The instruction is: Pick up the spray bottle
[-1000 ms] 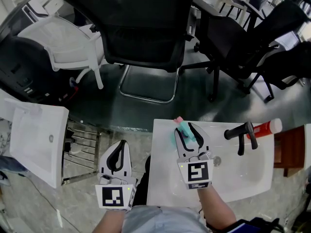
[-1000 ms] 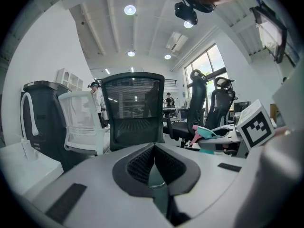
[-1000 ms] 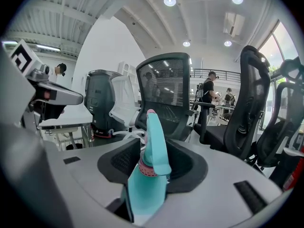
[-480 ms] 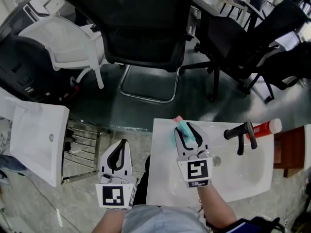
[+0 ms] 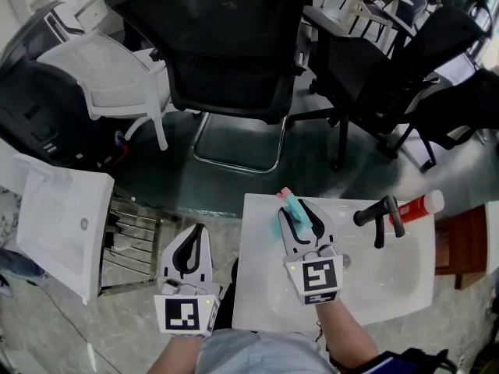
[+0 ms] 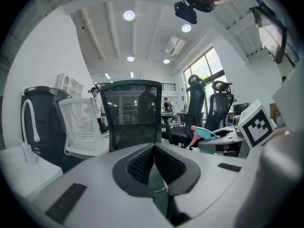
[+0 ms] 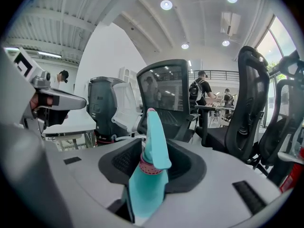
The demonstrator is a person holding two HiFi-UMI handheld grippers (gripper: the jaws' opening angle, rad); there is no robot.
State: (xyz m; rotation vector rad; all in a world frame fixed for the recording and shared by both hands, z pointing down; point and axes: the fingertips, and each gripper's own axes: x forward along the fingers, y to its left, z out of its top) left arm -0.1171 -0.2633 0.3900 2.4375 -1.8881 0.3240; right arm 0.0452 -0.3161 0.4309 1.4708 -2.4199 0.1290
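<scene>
Altogether one spray bottle (image 5: 297, 209), one black faucet (image 5: 379, 213)

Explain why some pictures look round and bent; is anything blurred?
Left gripper view and right gripper view: a fisheye circle with dark corners, ceiling lights glaring. Right gripper view: the spray bottle looms large up close. Head view: mildly curved, evenly lit.

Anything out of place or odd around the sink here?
One thing: the red bottle lies on its side behind the tap, at the far right corner of the sink, rather than standing. No spill or damage shows.
</scene>
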